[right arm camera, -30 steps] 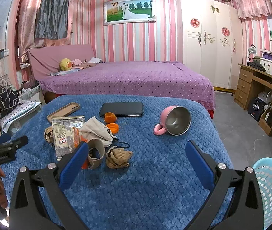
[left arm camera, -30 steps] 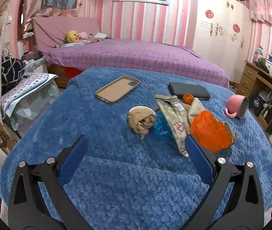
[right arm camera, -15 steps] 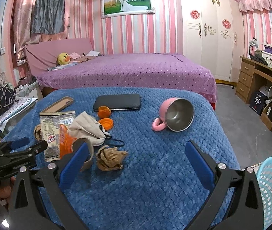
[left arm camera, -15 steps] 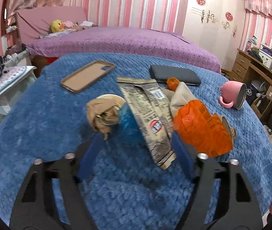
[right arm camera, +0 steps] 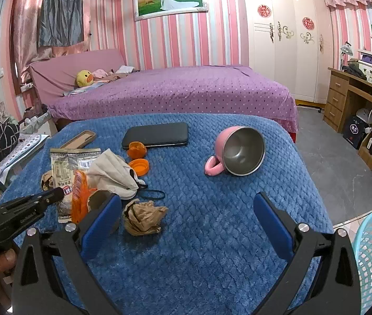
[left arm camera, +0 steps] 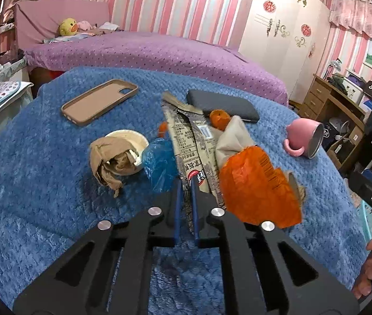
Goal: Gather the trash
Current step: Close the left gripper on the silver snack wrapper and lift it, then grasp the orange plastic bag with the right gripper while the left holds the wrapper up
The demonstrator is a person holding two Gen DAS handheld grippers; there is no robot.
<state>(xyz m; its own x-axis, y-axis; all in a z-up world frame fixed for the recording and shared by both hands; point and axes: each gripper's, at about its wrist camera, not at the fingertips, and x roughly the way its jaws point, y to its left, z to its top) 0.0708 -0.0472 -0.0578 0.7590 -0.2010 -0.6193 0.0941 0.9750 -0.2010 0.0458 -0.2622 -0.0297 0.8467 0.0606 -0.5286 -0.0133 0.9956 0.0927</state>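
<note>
The left gripper (left arm camera: 186, 197) pinches the near end of the printed snack wrapper (left arm camera: 189, 144), which lies near the left edge of the blue blanket (right arm camera: 212, 236). The right gripper (right arm camera: 186, 218) hangs spread wide above the blanket's near edge, a crumpled brown paper (right arm camera: 144, 218) between its fingers, untouched

a home bedroom: purple bed (right arm camera: 175, 92), white wardrobe (right arm camera: 285, 34), wooden desk (right arm camera: 353, 97).

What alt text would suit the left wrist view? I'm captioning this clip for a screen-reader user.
The left gripper is shut on the near end of a printed snack wrapper lying on a blue blanket. Around it lie an orange bag, crumpled blue plastic, brown paper on a bowl, a phone case and a tipped pink mug.
</note>
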